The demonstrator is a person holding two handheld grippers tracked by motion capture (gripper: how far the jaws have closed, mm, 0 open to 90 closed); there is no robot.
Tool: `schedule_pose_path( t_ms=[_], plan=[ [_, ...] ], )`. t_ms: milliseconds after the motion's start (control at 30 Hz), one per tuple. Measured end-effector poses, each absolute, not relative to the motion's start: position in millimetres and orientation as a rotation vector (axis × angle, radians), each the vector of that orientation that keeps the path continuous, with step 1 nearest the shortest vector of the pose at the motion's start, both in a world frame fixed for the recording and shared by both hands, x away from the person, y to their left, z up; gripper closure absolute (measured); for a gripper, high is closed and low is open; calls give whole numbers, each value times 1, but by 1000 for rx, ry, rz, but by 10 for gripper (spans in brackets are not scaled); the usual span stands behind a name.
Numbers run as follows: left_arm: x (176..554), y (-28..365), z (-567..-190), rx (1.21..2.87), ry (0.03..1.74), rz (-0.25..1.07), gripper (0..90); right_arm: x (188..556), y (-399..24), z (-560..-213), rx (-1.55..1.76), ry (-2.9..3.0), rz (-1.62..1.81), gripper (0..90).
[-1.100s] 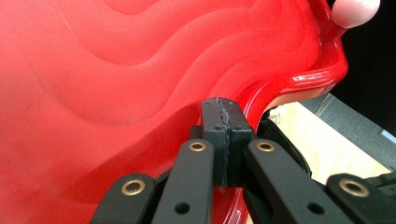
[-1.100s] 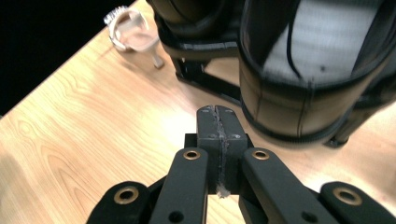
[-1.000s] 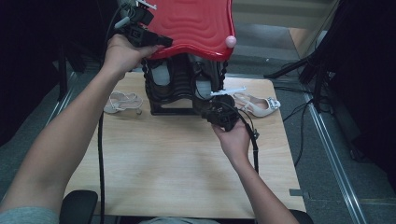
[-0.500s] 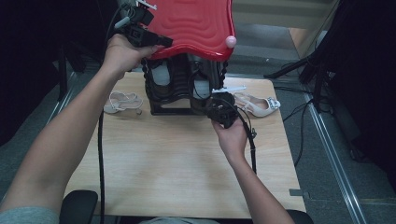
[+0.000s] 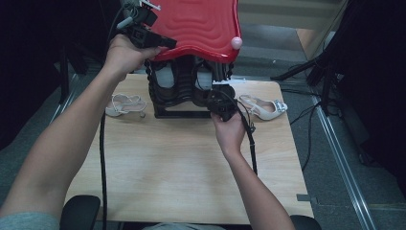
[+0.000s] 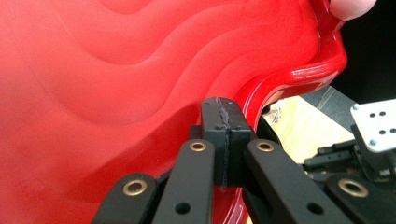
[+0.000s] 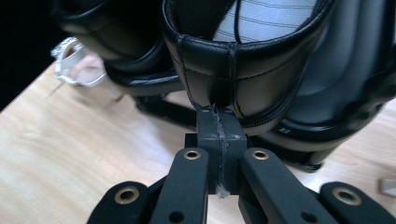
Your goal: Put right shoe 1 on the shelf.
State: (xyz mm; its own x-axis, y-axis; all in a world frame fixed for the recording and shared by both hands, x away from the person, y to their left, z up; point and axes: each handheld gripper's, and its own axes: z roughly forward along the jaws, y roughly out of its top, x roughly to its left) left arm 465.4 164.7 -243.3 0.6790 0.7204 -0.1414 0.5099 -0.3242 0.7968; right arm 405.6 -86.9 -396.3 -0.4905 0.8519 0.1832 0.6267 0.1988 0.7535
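The wooden table [image 5: 158, 167] carries a black shoe rack [image 5: 179, 96] near its far edge, and the rack's glossy red lid [image 5: 198, 26], ribbed in waves, is tipped up above it. A pale pink knob [image 5: 236, 42] sits at the lid's right corner. Inside the rack stand black shoes [image 5: 165, 79] with light linings, side by side.

A person's left forearm reaches from the bottom left up to the lid, and the left tool [image 5: 143, 36] lies against the lid's left edge. In the left gripper view the left tool's jaws are pressed flat together with nothing between them, their tips resting on the red surface just beside the curled rim.

The right hand [image 5: 230, 132] holds the right tool [image 5: 221, 103] low at the front right of the rack. In the right gripper view its jaws are also closed tight on each other, gripping nothing, and their tips sit right at the stitched heel seam of a black shoe [image 7: 243, 70] that stands in the rack; whether they touch the leather I cannot tell.

Two pale strappy sandals lie on the table: one [image 5: 125, 105] just left of the rack, the other [image 5: 263, 108] just to its right, beyond the right tool. A black cable [image 5: 251, 143] trails from the right tool back along the wrist.
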Motion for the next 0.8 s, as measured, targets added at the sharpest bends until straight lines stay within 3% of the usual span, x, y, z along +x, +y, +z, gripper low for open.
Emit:
schedule_pose_path(
  t_ms=[500, 800],
  plan=[
    [466, 165, -243, 2004, 945, 297, 900, 430, -102, -399, 1500, 2149, 1053, 900],
    [468, 169, -243, 2012, 935, 279, 900, 414, -103, -404, 1468, 2177, 1138, 900]
  ],
)
